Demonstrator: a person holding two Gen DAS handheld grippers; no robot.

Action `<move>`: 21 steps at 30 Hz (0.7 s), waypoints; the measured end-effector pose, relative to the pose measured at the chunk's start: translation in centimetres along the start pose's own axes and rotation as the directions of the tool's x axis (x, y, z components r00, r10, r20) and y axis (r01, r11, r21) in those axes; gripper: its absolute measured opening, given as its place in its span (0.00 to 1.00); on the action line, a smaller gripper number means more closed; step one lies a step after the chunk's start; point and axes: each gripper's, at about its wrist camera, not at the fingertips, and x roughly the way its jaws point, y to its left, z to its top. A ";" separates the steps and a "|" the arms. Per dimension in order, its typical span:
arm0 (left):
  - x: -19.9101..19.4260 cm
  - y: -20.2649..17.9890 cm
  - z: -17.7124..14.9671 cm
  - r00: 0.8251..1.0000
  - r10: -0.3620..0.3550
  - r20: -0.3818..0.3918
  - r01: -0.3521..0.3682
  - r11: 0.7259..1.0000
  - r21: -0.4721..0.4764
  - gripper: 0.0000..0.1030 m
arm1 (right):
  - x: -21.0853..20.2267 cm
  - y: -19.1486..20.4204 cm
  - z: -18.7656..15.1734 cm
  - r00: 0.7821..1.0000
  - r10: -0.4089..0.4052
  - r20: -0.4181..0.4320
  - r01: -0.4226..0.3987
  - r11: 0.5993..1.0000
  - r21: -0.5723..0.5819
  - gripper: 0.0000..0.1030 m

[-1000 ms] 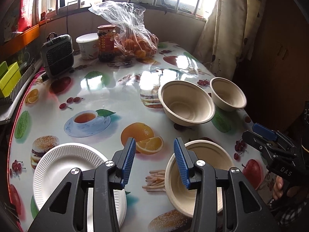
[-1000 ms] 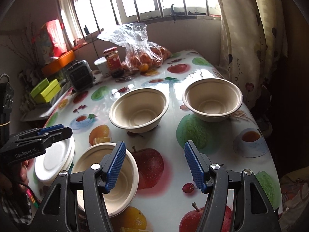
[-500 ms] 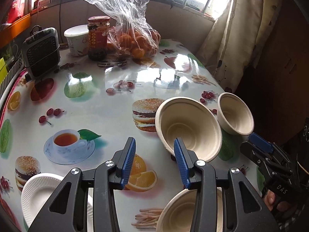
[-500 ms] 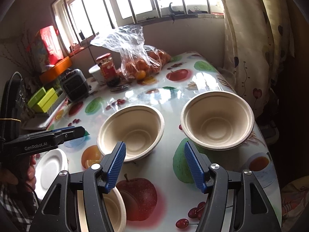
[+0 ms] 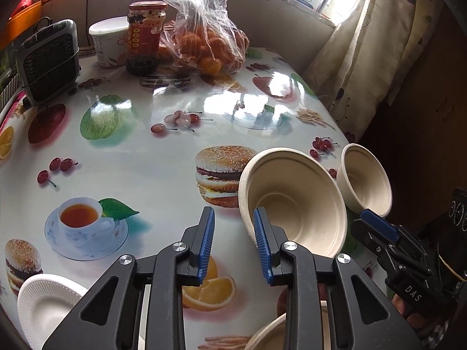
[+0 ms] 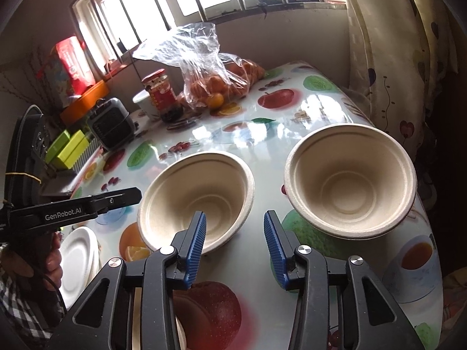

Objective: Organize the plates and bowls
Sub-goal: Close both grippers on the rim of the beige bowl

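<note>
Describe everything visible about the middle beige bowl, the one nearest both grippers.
The middle beige bowl is round, matte and looks like molded paper pulp, with a rolled rim and stepped rings inside. It stands upright and empty on the printed tablecloth. Nothing grips it: the left gripper and right gripper are open in front of it.

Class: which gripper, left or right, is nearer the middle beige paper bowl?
Left. The left gripper is open with one fingertip at the near rim of the middle beige paper bowl. The right gripper is open beside it, aimed between the bowls.
</note>
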 end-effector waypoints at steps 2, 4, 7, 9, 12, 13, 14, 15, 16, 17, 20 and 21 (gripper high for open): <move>0.3 0.2 0.1 1.000 -0.003 -0.007 0.003 1.000 -0.009 0.24 | 0.2 -0.1 0.0 1.000 0.003 -0.001 -0.003 1.000 0.004 0.33; 0.6 0.3 0.1 1.000 -0.004 -0.017 0.004 1.000 -0.016 0.20 | 0.4 -0.2 0.1 1.000 0.010 -0.004 -0.010 1.000 0.014 0.27; 0.9 0.4 0.1 1.000 -0.011 -0.024 0.011 1.000 -0.021 0.19 | 0.7 -0.4 0.1 1.000 0.022 -0.012 -0.022 1.000 0.020 0.22; 1.0 0.4 0.2 1.000 -0.015 -0.027 0.015 1.000 -0.026 0.19 | 0.9 -0.5 0.1 0.999 0.028 -0.019 -0.027 0.999 0.024 0.22; 1.0 0.4 0.2 0.999 -0.023 -0.029 0.023 0.999 -0.030 0.19 | 1.2 -0.5 0.2 0.999 0.038 -0.024 -0.037 0.999 0.029 0.15; 1.0 0.3 0.2 0.999 -0.024 -0.029 0.024 0.999 -0.027 0.19 | 1.2 -0.5 0.2 0.999 0.040 -0.025 -0.039 0.999 0.029 0.14; 1.0 0.2 0.3 0.999 -0.024 -0.028 0.023 0.999 -0.024 0.19 | 1.2 -0.4 0.2 0.999 0.038 -0.024 -0.037 0.999 0.028 0.13; 1.0 0.2 0.3 0.999 -0.025 -0.029 0.025 0.999 -0.025 0.17 | 1.3 -0.4 0.2 0.999 0.039 -0.024 -0.038 0.999 0.028 0.13; 1.1 0.2 0.3 0.999 -0.028 -0.029 0.027 0.999 -0.025 0.16 | 1.3 -0.5 0.2 0.999 0.042 -0.023 -0.041 0.999 0.030 0.13; 1.1 0.2 0.4 0.999 -0.028 -0.028 0.027 0.999 -0.023 0.16 | 1.3 -0.5 0.2 0.999 0.044 -0.022 -0.043 0.999 0.031 0.13; 1.1 0.2 0.4 0.999 -0.028 -0.031 0.027 0.999 -0.023 0.14 | 1.3 -0.6 0.3 0.999 0.041 -0.022 -0.041 0.999 0.032 0.12; 1.2 0.2 0.4 0.999 -0.027 -0.032 0.027 0.999 -0.024 0.13 | 1.4 -0.6 0.3 0.999 0.040 -0.023 -0.039 0.999 0.034 0.11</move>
